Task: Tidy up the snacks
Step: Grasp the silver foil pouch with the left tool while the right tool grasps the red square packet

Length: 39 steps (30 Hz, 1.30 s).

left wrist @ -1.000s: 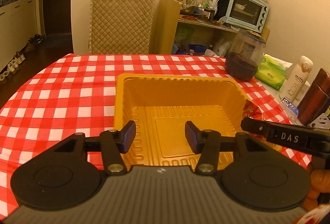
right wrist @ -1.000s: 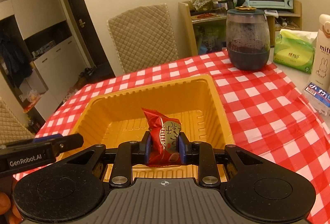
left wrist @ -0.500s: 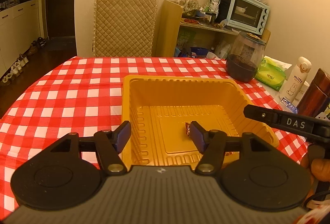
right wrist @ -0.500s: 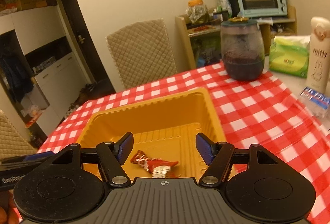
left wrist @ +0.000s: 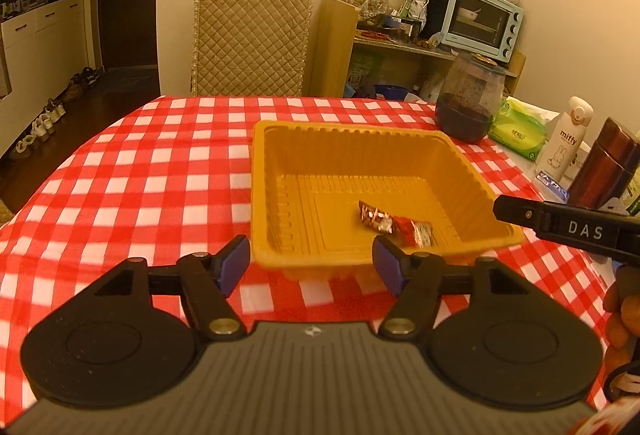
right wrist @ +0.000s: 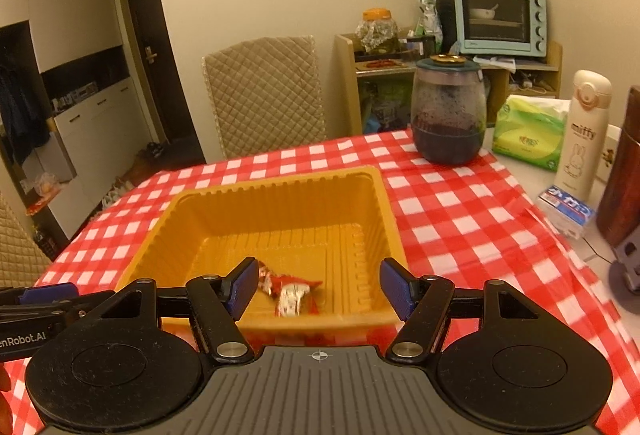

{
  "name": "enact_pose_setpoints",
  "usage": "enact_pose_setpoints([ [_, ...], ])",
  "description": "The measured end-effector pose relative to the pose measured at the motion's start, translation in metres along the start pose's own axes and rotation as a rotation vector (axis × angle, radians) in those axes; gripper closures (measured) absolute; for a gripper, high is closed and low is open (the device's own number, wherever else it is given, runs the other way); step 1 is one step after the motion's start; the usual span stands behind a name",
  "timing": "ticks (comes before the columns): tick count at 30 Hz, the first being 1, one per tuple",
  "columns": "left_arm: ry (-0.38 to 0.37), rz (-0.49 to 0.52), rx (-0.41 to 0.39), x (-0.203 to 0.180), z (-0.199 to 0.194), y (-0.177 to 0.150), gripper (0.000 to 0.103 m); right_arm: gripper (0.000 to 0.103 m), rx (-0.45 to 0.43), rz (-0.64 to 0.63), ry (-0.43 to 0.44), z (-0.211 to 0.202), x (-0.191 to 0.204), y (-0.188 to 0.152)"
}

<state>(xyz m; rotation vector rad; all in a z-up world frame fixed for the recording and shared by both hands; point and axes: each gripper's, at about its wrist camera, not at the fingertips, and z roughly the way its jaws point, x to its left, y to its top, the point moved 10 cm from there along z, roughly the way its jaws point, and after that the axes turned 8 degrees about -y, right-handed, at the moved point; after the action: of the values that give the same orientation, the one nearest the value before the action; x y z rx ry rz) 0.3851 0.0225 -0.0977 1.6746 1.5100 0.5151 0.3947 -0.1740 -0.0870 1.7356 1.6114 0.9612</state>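
Sitting square on the red-and-white checked cloth: an orange plastic tray (left wrist: 264, 171), deep, ribbed along its walls, stepped across the floor, open side up. Resting flat on the tray floor, toward the near-right corner in the left view: two small wrapped snacks. One dark red with silver crinkles (left wrist: 374, 217), the other brighter red with a pale printed end (left wrist: 416, 231), lying end to end, touching or nearly so.

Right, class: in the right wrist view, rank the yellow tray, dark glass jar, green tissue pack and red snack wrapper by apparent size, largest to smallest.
1. Yellow tray
2. Dark glass jar
3. Green tissue pack
4. Red snack wrapper
The jar and pack sit farther back, so their ranks are less sure.
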Motion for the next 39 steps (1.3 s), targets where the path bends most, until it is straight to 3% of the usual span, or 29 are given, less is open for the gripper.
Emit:
enact_pose_setpoints([
  [6, 0.028, 0.036, -0.007, -0.005, -0.023, -0.013, 0.035, 0.036, 0.017, -0.011, -0.015, -0.022, -0.005, -0.015],
  [27, 0.042, -0.032, 0.054, -0.001, -0.081, -0.106, 0.026, 0.036, 0.108, -0.019, -0.02, -0.085, -0.021, -0.113],
  [32, 0.049, -0.039, 0.088, 0.004, -0.088, -0.131, 0.026, 0.036, 0.11, -0.032, 0.012, -0.103, -0.015, -0.133],
  [39, 0.043, -0.023, 0.125, 0.008, -0.092, -0.157, 0.026, 0.036, 0.137, -0.09, 0.121, -0.109, 0.011, -0.157],
])
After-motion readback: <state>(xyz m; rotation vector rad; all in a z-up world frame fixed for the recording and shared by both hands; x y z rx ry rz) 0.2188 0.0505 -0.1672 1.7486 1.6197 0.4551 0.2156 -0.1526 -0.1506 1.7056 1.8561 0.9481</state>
